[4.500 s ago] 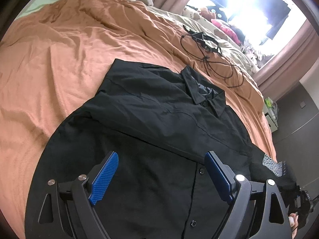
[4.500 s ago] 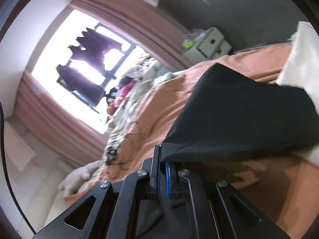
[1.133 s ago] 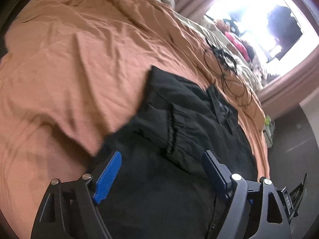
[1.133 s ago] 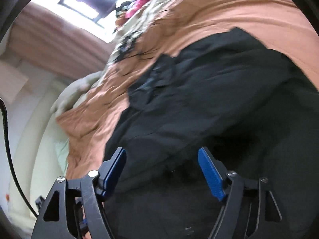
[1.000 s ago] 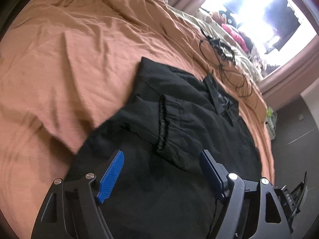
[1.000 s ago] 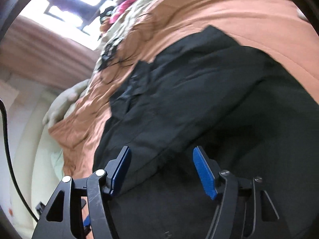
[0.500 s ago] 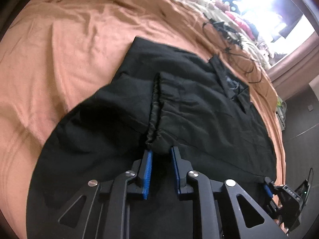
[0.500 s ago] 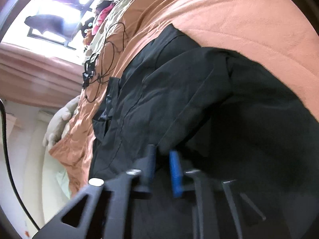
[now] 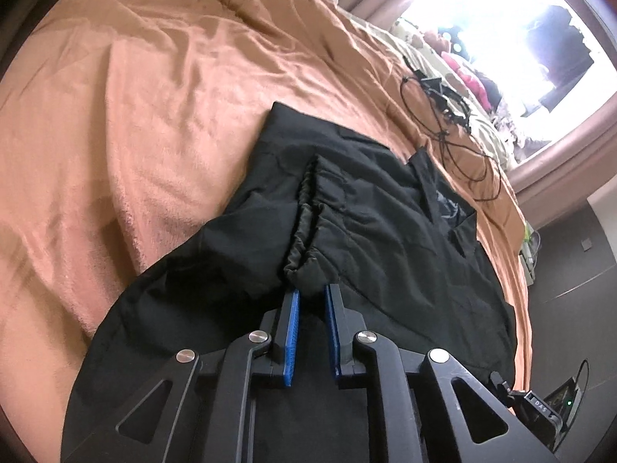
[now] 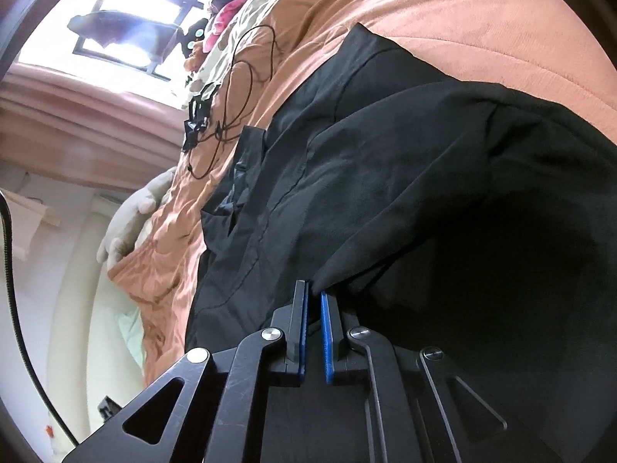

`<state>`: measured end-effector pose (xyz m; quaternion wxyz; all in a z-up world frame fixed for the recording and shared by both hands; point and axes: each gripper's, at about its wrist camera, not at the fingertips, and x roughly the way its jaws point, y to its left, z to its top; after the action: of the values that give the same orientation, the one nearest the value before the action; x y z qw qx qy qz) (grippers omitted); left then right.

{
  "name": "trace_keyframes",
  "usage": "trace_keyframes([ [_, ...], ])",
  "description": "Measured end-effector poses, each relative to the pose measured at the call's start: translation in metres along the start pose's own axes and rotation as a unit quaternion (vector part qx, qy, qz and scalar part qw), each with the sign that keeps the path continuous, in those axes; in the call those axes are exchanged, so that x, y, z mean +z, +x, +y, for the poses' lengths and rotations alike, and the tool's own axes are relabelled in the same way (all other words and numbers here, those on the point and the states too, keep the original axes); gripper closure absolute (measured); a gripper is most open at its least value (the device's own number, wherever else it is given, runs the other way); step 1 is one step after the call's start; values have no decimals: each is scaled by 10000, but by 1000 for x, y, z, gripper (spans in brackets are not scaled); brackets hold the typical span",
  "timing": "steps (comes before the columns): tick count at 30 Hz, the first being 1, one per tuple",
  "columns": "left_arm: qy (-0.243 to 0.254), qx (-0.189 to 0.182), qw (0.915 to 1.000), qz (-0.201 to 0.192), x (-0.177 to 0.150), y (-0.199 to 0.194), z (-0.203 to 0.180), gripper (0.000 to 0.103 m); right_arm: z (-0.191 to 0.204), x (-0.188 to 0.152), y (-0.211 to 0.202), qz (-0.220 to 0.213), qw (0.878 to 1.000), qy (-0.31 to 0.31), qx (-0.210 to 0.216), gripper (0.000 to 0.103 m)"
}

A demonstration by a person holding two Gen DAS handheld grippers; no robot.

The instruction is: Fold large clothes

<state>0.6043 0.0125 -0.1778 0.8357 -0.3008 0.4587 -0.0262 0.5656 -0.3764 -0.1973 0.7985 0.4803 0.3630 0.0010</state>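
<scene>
With thin pinches of the black button-up cotton shirt (image 9: 385,231) held by the closed left hand-held gripper (image 9: 310,301) and right hand-held gripper (image 10: 313,297), slippage is risked if lifted.

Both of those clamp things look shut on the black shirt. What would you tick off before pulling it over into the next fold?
1. Left gripper shut on the shirt: ok, a bunched fold sits between its fingers.
2. Right gripper shut on shirt edge: ok.
3. Sleeves folded inward: ok.
4. Cables clear of the shirt: ok, beyond the collar.
5. Bedspread not pinched too: cannot tell.
</scene>
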Motion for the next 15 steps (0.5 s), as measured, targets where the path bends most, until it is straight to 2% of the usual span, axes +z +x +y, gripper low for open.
trace_keyframes([
  [2, 55, 70, 10000, -8, 0, -5, -3, 82, -3, 1, 0, 38, 9999, 92, -25, 95],
  [4, 112, 146, 9998, -114, 0, -12, -6, 59, -7, 2, -3, 37, 9998, 198, -16, 92],
  [5, 124, 145, 9996, -200, -1, -17, -6, 38, -9, 4, -7, 2, 9997, 253, -5, 84],
  [6, 152, 120, 9992, -348, -3, -25, -7, 26, -10, 5, -10, -46, 9996, 281, -2, 70],
  [8, 254, 121, 9984, -493, -5, -35, -7, 25, -16, 10, -22, -270, 9990, 356, -2, 63],
  [10, 337, 146, 9982, -478, -7, -39, -7, 25, -25, 17, -37, -511, 9977, 446, -27, 63],
  [15, 352, 217, 9984, -392, -10, -38, 0, 25, -49, 28, -51, -691, 9952, 687, -9, 63],
])
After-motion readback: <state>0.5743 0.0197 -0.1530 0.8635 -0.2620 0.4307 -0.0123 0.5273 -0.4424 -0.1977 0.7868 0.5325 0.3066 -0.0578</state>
